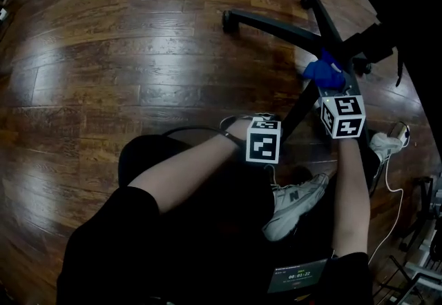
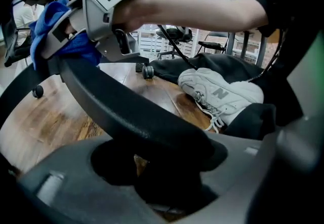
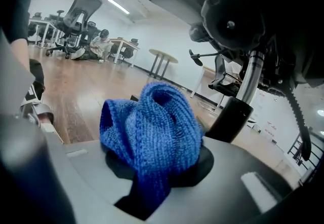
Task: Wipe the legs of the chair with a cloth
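The black chair base lies on the wood floor, its hub [image 1: 336,45] at the upper right. One leg [image 1: 298,109] runs from the hub toward me, and my left gripper [image 1: 283,130] is shut on it. In the left gripper view that leg [image 2: 126,111] passes between the grey jaws of the left gripper [image 2: 162,177]. My right gripper [image 1: 330,83] is shut on a bunched blue knitted cloth [image 1: 322,72], which rests against the same leg close to the hub. In the right gripper view the cloth [image 3: 152,132] fills the right gripper [image 3: 157,177], with the chair's column [image 3: 238,111] just behind.
Another leg [image 1: 276,26] ends in a caster [image 1: 227,21] on the left. My white sneaker [image 1: 297,203] lies under my arms, a second shoe [image 1: 384,145] and a white cable [image 1: 390,183] at right. Office chairs [image 3: 76,10] and a round table [image 3: 163,61] stand far off.
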`<action>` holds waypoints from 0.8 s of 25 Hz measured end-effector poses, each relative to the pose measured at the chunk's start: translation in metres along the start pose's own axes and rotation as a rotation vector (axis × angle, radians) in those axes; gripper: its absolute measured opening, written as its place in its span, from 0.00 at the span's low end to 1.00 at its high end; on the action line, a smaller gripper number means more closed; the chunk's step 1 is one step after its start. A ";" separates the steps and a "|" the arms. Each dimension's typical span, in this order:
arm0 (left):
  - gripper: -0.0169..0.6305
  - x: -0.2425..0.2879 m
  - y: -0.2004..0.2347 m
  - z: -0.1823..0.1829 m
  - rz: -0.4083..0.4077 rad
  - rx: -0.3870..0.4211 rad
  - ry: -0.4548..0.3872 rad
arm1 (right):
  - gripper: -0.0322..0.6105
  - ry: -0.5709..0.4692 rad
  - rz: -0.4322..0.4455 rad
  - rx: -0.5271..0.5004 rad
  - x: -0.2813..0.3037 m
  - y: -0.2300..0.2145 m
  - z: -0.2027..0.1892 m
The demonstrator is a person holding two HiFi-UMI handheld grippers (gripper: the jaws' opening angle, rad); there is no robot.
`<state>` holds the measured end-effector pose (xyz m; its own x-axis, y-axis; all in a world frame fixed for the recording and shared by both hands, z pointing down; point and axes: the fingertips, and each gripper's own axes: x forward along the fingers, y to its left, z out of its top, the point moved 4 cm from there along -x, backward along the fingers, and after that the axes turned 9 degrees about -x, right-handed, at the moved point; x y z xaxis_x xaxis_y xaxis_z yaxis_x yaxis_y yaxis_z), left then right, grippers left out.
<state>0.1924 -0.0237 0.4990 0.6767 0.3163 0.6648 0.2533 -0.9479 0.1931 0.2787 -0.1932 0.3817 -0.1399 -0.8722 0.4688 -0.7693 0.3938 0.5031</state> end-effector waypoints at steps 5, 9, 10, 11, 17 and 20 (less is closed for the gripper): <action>0.48 0.002 0.000 0.000 0.025 -0.007 -0.003 | 0.20 -0.015 0.065 -0.007 -0.025 0.041 -0.006; 0.48 0.002 0.001 -0.001 0.048 -0.013 -0.003 | 0.20 -0.041 0.191 -0.068 -0.057 0.103 -0.008; 0.48 0.002 0.002 -0.001 0.054 -0.015 -0.002 | 0.20 -0.050 0.224 -0.082 -0.066 0.119 -0.009; 0.48 0.003 0.002 -0.001 0.062 -0.016 -0.002 | 0.20 -0.056 0.253 -0.095 -0.074 0.133 -0.010; 0.48 0.004 0.002 0.000 0.098 -0.017 -0.005 | 0.19 -0.050 0.261 -0.117 -0.096 0.165 -0.015; 0.48 0.003 0.002 0.001 0.093 -0.018 -0.001 | 0.20 -0.044 0.308 -0.147 -0.093 0.162 -0.015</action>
<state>0.1957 -0.0245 0.5012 0.6978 0.2264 0.6795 0.1764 -0.9738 0.1434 0.1762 -0.0438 0.4300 -0.3812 -0.7161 0.5848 -0.5889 0.6757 0.4435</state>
